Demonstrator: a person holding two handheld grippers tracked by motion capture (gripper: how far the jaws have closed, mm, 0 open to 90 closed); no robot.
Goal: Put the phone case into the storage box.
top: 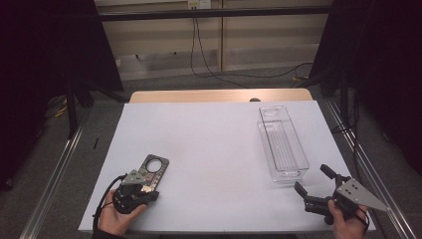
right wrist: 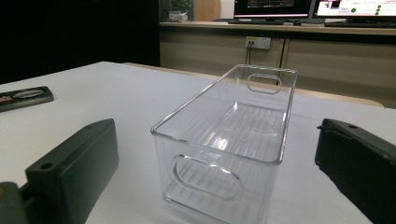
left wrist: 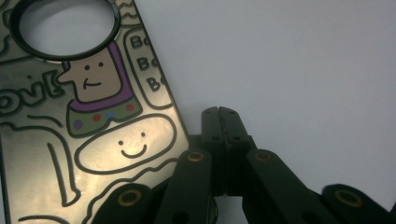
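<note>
So the dark, glossy phone case with cartoon doodles and a round camera hole (left wrist: 88, 126) is lying flat on the white table cover (top: 209, 149), right up against the left gripper (left wrist: 221, 112), touching its linkage on the left side in the left gripper view. That claw is clenched, jaws pressed together with nothing between them, tips resting on bare white surface just beside the case's edge. From the high view the case (top: 153, 169) pokes out just ahead of that left gripper (top: 134, 191). Way over on the other side, the right gripper (top: 314, 185) is released, jaws spread wide, and the clear rectangular plastic bin with cut-out handles (right wrist: 229, 135) sits straight ahead of it, near but not touching.
</note>
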